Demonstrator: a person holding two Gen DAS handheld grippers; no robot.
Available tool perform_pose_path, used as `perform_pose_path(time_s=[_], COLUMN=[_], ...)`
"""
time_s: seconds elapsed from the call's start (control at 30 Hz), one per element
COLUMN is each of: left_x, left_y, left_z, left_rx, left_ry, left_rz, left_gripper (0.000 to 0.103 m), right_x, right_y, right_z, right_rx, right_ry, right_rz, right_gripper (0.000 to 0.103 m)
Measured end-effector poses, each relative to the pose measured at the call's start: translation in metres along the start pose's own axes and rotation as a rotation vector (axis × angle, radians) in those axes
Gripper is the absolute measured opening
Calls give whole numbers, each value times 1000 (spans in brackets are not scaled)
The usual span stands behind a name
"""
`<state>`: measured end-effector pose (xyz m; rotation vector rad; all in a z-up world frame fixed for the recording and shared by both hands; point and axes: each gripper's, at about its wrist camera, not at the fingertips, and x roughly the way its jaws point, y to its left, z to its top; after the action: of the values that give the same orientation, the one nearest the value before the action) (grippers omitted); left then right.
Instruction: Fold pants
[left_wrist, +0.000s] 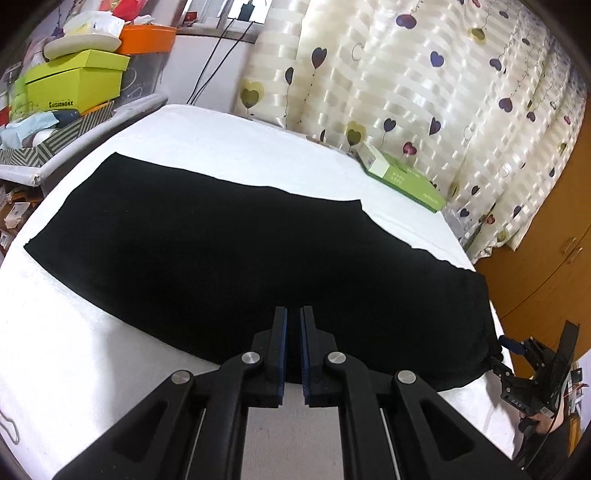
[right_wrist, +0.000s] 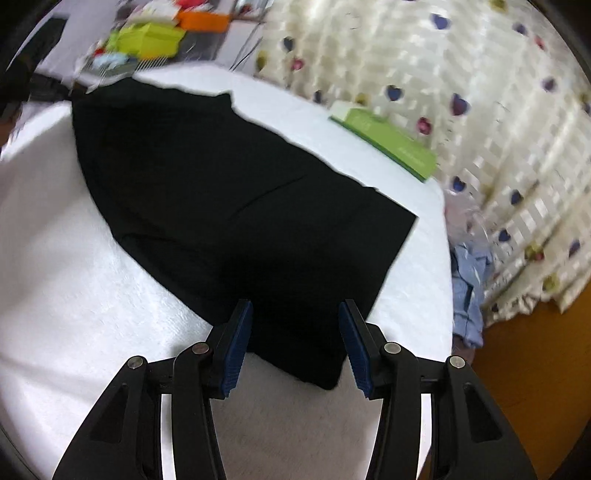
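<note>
Pants (left_wrist: 229, 251) on white table (left_wrist: 66, 332), green box (left_wrist: 402, 175) beyond

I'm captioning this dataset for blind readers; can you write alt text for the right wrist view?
The right gripper, open, straddles the near corner of black fabric pants lying flat on a white towelling-covered table. A flat green box lies beyond, before a heart-print curtain.

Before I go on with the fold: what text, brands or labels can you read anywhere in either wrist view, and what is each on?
"SWISHANGNX", roughly: yellow-green shoebox, small print, spelling unsure.
"D A S": body of the right tool, faint.
Green box: print too small to read.
Right wrist view: too blurred to read anything.
</note>
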<state>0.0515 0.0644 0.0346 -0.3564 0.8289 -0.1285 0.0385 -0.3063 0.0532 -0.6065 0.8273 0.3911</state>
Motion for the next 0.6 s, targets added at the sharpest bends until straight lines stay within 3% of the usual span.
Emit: perform_pose_path(time_s=[0.03, 0.1, 0.2, 0.3, 0.43, 0.5, 0.6], left_x=[1, 0, -3, -11, -15, -16, -21], left_y=[1, 7, 17, 33, 60, 70, 76], left_z=[0, 0, 1, 3, 5, 6, 7], left_rx=[3, 2, -17, -42, -93, -111, -106], left_ry=[2, 0, -10, -37, -47, -51, -70], left_rz=[11, 28, 50, 78, 128, 145, 159], left_gripper=[8, 8, 8, 8, 8, 8, 8], right_x=[-1, -3, -18, -36, -27, -29, -45], right_y=[3, 8, 8, 3, 6, 2, -6], right_z=[1, 6, 6, 0, -16, -12, -3], right_rx=[-22, -66, -72, -36, -28, 5, 85], right_ry=[13, 20, 0, -33, 9, -4, -64], right_rz=[12, 17, 7, 27, 62, 54, 72], right_gripper=[40, 18, 12, 12, 15, 21, 21])
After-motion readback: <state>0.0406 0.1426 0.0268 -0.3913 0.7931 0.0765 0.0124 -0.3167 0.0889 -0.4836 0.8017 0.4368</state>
